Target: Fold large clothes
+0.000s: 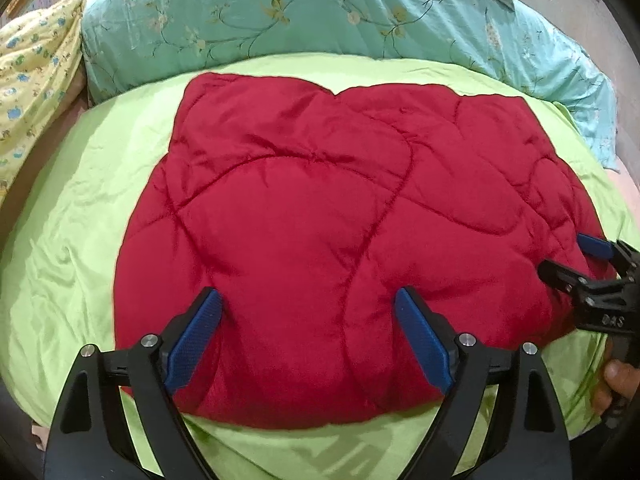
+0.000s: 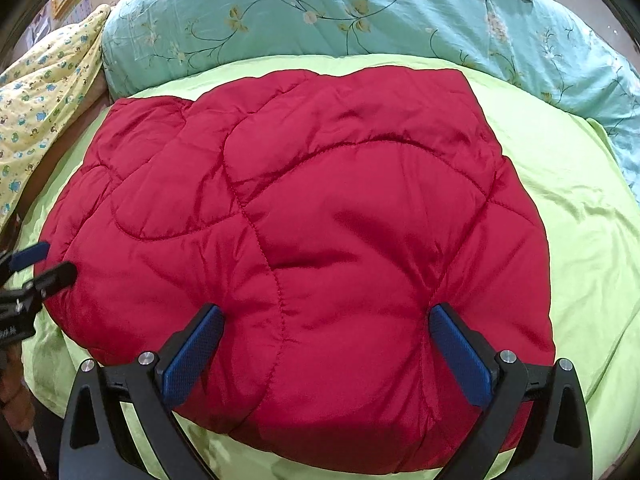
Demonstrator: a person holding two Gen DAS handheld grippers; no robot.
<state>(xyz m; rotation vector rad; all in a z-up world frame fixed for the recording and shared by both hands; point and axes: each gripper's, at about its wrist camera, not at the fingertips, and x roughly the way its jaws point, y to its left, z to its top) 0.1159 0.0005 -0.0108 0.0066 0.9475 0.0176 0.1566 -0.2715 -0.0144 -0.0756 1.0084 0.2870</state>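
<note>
The red quilt (image 1: 320, 232), lying folded on the green bed sheet (image 1: 80, 240), looks puffy, soft and slippery, so it is best pinched at its near edge, where the left gripper (image 1: 308, 336) and right gripper (image 2: 326, 350) press with jaws spread, grasping nothing.

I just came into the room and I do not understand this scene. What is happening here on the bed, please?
A person is folding a red quilted garment that lies on a light green sheet, using a hand-held gripper in each hand. The left gripper and the right gripper are both open, their blue pads pressing into the near edge of the puffy fabric, side by side. Nothing is pinched or lifted. Behind lie a teal floral cover and a yellow printed cloth.
</note>
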